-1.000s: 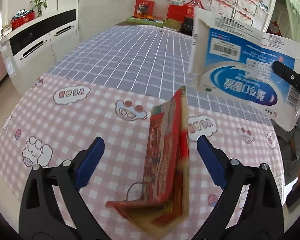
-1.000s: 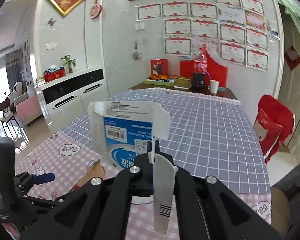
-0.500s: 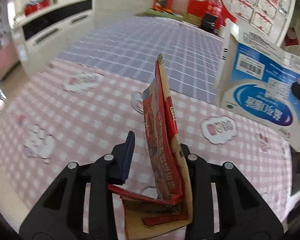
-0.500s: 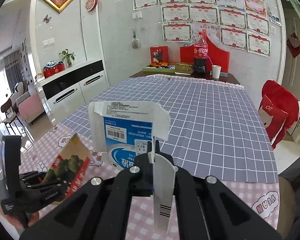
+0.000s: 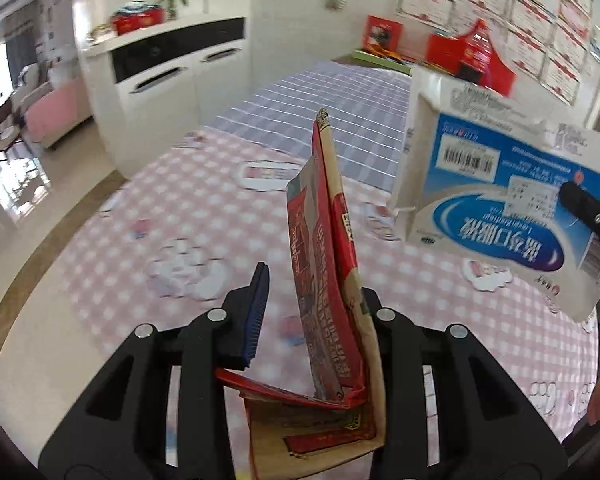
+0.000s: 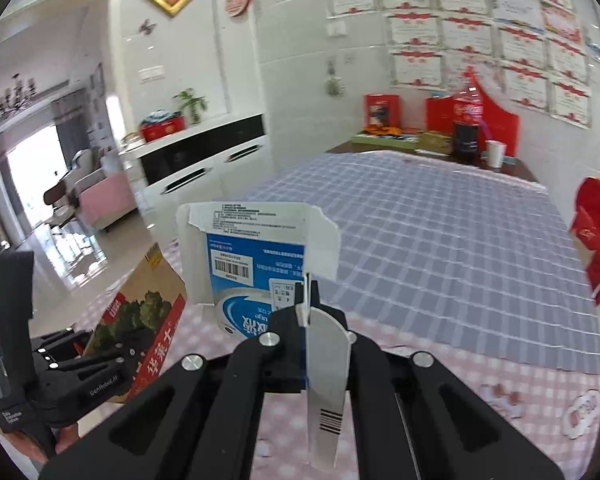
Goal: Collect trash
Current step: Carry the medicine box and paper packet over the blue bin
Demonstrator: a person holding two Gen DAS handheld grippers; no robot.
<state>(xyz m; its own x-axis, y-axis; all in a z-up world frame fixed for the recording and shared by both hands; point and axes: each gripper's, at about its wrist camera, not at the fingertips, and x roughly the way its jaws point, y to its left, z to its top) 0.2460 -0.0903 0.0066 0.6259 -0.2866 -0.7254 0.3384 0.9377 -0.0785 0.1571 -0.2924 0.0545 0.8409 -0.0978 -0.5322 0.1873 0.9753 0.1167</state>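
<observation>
A flattened red and tan carton (image 5: 324,240) stands on edge between the fingers of my left gripper (image 5: 312,292), which is shut on it and holds it above the pink checked tablecloth (image 5: 180,216). The right wrist view shows the same red carton (image 6: 148,312) raised in the left gripper (image 6: 100,356) at the lower left. My right gripper (image 6: 308,300) is shut on a flattened blue and white carton (image 6: 252,256) and holds it up in the air. That blue and white carton (image 5: 496,200) hangs to the right of the red one, apart from it.
A blue grid cloth (image 6: 440,240) covers the far half of the table. A dark bottle and a white cup (image 6: 494,154) stand at its far end. White cabinets (image 5: 172,80) line the left wall. A red chair cover (image 6: 596,240) is at the right.
My left gripper's jaws closed from wide open onto the red carton and lifted it off the cloth. Both grippers swung left; the blue and white carton stayed in the right one.
</observation>
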